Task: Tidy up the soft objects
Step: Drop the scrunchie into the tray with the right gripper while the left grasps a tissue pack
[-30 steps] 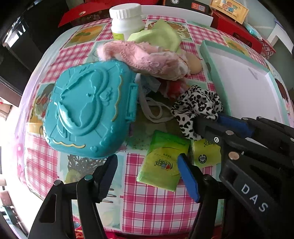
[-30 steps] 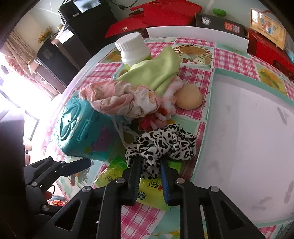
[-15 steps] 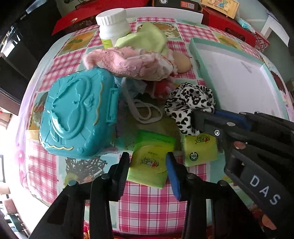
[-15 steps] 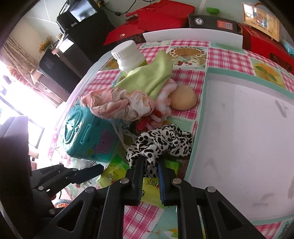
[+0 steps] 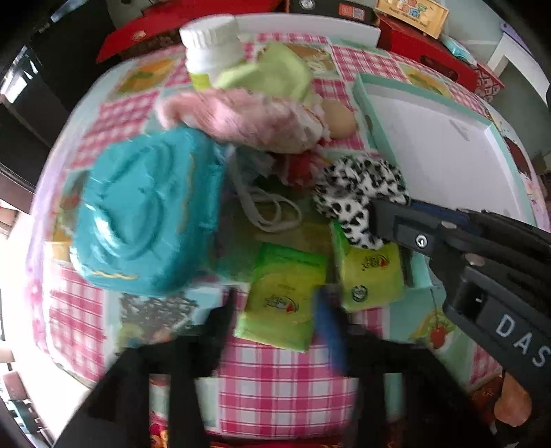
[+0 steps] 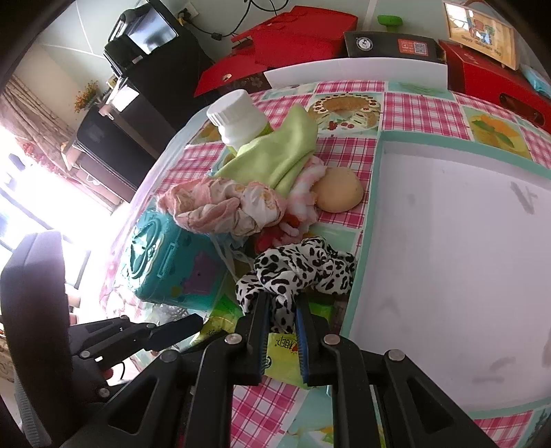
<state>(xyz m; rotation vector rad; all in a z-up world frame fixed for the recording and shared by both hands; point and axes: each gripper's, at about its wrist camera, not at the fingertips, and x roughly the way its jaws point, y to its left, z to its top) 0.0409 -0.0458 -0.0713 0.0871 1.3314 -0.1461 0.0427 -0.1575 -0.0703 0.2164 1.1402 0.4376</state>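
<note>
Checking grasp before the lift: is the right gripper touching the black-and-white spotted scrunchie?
Touching. In the right wrist view the right gripper has both fingers closed on a fold of the spotted scrunchie, the fabric pinched between the pads.

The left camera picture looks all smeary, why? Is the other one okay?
Left wrist view: motion blur smears the teal case and the left gripper, whose jaws are opening. Right wrist view: sharp, the spotted scrunchie crisp, though window glare whitens its left edge.

- Dark cabinet stands left of the counter, which wears a pink checked cloth.
- Bright daylight floods from a window at far left.
- Pale wall behind.
</note>
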